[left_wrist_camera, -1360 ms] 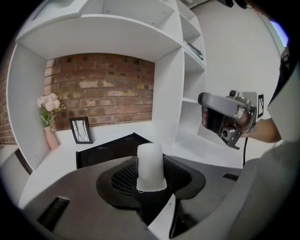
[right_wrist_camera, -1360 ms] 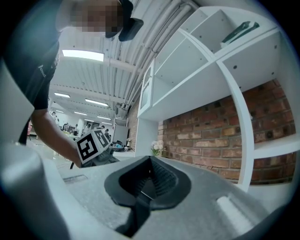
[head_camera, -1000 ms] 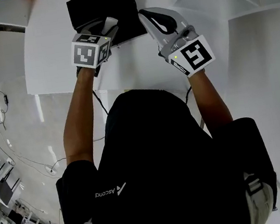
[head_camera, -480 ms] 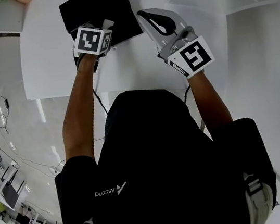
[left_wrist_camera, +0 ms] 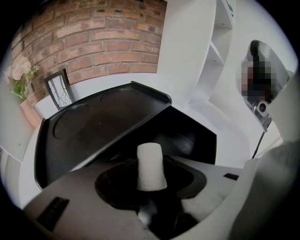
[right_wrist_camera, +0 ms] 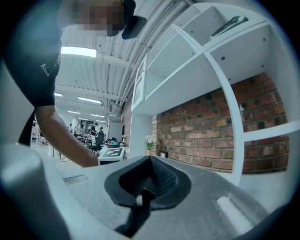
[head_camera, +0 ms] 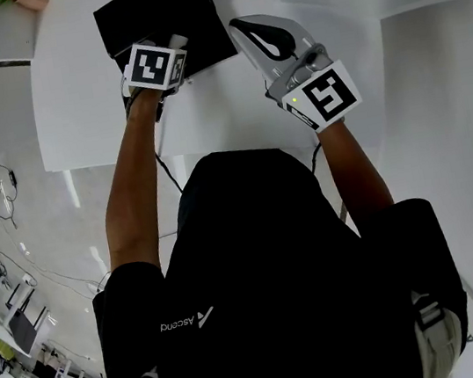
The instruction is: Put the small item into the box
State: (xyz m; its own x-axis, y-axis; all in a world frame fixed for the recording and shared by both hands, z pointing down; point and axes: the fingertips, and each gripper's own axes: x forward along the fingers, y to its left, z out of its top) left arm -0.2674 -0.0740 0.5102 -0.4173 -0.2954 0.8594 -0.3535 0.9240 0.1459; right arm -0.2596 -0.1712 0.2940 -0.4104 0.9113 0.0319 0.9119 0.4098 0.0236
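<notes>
- Closest under the head view we see the person's black shirt point(head_camera: 277, 275), with both bare forearms reaching forward over a white table point(head_camera: 92, 117).
- The left gripper point(left_wrist_camera: 151, 182) has its jaws closed on the small item point(left_wrist_camera: 150, 164), a short white cylinder that stands upright between the dark pads.
- In the head view this gripper hangs over the near edge of the black box point(head_camera: 155, 14), so the item is held at the box's near side. We cannot tell whether it touches anything below.
- The right gripper point(right_wrist_camera: 146, 180) has its jaws pressed together with nothing between them. It sits just to the right of the box, with its tips close to the box's near right corner.
- Just beyond the item, the left gripper view shows the box open. A black panel point(left_wrist_camera: 89, 119) with two shallow round recesses rises at the left, and the dark hollow lies at the right.
- Behind the box a small picture frame point(left_wrist_camera: 59, 89) leans near some pale flowers point(left_wrist_camera: 18, 75).
- Farthest off we make out a brick wall point(left_wrist_camera: 103, 42) and white shelving point(right_wrist_camera: 206, 56).
</notes>
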